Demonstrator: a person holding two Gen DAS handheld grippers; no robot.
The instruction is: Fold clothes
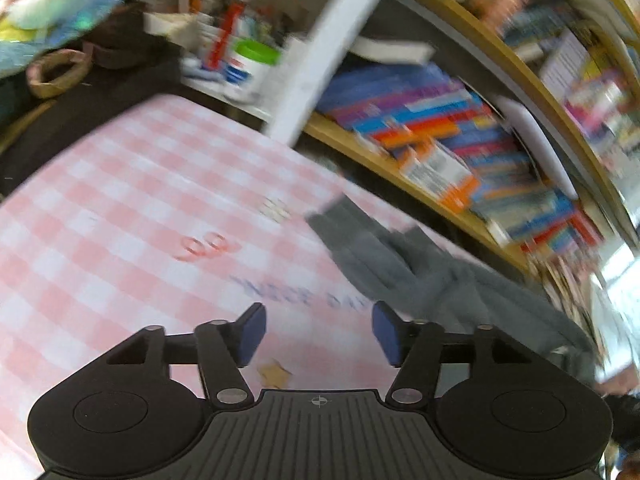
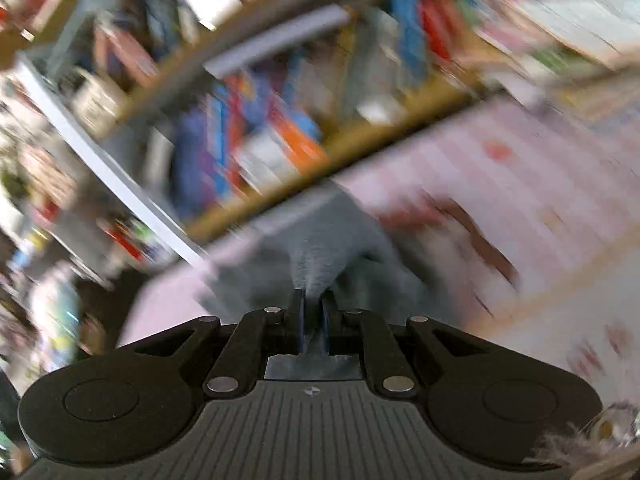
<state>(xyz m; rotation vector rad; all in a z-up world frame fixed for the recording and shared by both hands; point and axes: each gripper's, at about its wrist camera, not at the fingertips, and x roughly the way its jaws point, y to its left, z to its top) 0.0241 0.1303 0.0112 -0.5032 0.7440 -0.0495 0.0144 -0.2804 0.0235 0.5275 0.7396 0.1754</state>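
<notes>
A grey garment (image 1: 404, 268) lies stretched across the right part of a pink-and-white checked tablecloth (image 1: 120, 216). My left gripper (image 1: 319, 330) hovers over the cloth, open, with nothing between its blue pads; the garment is to its right. In the blurred right wrist view, my right gripper (image 2: 313, 312) is shut on a bunched fold of the grey garment (image 2: 324, 236), which runs away from the fingers over the tablecloth (image 2: 540, 184).
A wooden bookshelf (image 1: 460, 132) packed with colourful books runs along the far side of the table. A white post (image 1: 320, 48) stands at its end. Jars and a green-lidded tub (image 1: 252, 64) sit at the back left, next to dark cloth (image 1: 100, 92).
</notes>
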